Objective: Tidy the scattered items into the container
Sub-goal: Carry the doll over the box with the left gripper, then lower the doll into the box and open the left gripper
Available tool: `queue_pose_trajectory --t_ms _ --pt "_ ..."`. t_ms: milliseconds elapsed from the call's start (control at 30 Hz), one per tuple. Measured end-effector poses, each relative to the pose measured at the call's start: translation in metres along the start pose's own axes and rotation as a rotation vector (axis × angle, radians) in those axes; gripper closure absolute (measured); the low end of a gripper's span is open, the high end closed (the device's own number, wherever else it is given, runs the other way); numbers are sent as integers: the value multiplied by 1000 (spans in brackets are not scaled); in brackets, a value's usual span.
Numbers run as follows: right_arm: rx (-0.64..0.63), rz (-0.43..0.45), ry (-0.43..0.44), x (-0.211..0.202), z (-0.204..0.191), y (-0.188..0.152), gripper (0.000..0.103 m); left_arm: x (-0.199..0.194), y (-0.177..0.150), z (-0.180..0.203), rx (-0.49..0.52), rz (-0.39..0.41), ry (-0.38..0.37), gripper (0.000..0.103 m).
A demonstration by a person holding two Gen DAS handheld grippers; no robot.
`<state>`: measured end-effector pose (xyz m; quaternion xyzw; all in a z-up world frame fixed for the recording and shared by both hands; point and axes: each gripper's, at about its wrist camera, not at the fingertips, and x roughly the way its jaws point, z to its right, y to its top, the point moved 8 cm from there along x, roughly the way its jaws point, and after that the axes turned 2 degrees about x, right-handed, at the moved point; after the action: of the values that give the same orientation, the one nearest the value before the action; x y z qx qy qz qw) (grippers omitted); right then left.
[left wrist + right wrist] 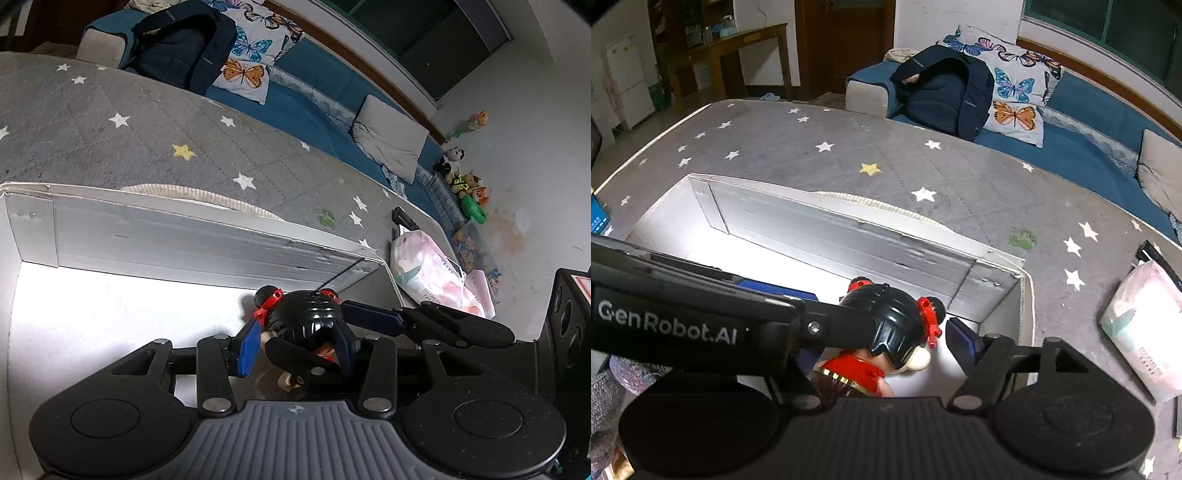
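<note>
Grey star-print table (849,147) carries white box (849,236); doll (886,325) inside, left gripper (295,345) jaws clamped on it, right gripper (886,332) jaws apart around it

Doll (886,332): legs hidden behind right gripper body, lower edge of right wrist view. Left gripper's arm crosses its shoulder there. Left wrist view: face hidden under black hair. Box (184,240): left side cut by frame edge.

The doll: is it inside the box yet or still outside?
Inside. The doll sits low against the white box's bright floor, with the box walls rising behind and beside it.
</note>
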<state>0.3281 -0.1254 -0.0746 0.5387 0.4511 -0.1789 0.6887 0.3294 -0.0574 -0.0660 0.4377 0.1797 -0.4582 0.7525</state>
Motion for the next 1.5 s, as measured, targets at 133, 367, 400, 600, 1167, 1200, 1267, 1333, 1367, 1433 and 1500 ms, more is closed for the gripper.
queue_pose_trajectory --t_ms 133,367,400,600,1167,1200,1267,1333,1367,1433,1500 --pt "-22 10 -25 -3 0 0 27 0 0 0 -10 -4 -5 58" --pt "-88 28 -98 -5 -2 2 27 -2 -2 1 -6 -1 0 58" --pt "-92 30 -98 -6 -3 1 26 -3 -2 1 -4 0 1 58" --pt "-89 48 -78 -9 -4 -1 24 -9 -5 5 33 17 28 58" --pt "-34 208 -20 -64 -12 -13 10 -54 -22 28 152 131 101 58" --pt "-35 220 -19 -68 -14 -14 10 -58 -23 30 160 140 103 58" --pt "-34 244 -14 -78 -16 -17 9 -66 -27 35 175 154 109 58" --pt "-25 270 -5 -88 -18 -22 7 -74 -31 41 195 169 113 58" --pt "-18 281 1 -93 -19 -23 7 -78 -34 44 205 177 115 58" --pt "-2 299 16 -102 -20 -29 4 -86 -39 48 219 190 119 58" --pt "14 319 20 -110 -21 -34 0 -93 -46 52 227 198 121 58"
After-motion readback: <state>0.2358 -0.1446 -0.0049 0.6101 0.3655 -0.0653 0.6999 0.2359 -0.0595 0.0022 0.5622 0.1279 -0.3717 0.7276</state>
